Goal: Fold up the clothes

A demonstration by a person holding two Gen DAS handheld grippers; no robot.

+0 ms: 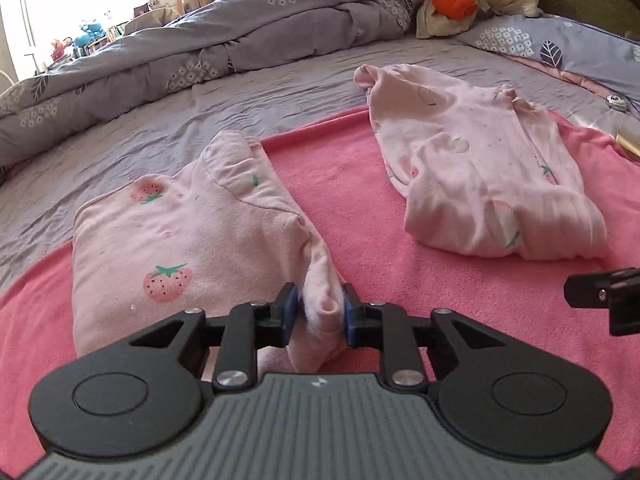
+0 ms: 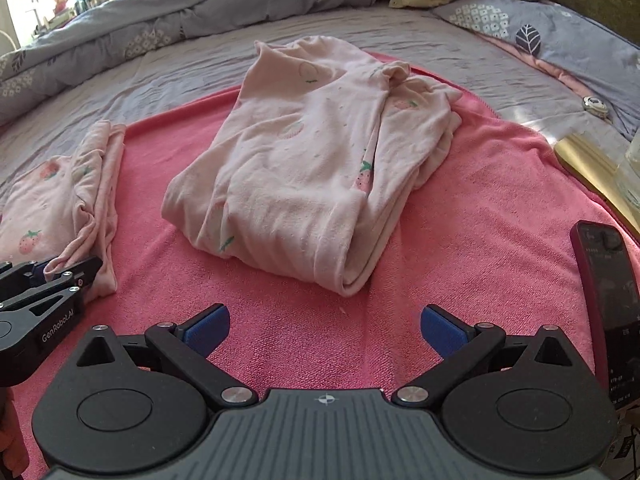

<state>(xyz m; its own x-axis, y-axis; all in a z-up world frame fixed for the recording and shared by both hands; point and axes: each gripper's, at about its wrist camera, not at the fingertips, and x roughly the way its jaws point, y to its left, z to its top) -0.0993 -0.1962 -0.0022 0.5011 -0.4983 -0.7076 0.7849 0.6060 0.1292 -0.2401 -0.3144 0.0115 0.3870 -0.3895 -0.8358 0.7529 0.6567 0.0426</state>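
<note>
While the left hand-held gripper point(image 1: 319, 312) pinches a sleeve end of the strawberry top point(image 1: 188, 236) on the pink towel point(image 1: 344, 200), the right hand-held gripper point(image 2: 325, 330) gapes empty near the folded pants point(image 2: 304, 168), so releasing and squaring the top likely comes next.

You have two pink garments point(image 2: 304, 168) point(image 2: 60, 208), one towel point(image 2: 480, 240), one phone point(image 2: 608, 300), two grippers point(image 2: 325, 330) point(image 1: 319, 312).

Bed point(image 2: 192, 76) with grey sheet carries a pink towel point(image 2: 460, 240), crumpled quilt point(image 1: 200, 48) and pillow point(image 2: 560, 40). Two pink strawberry-print garments point(image 2: 304, 160) point(image 1: 192, 236) lie on the towel.
</note>
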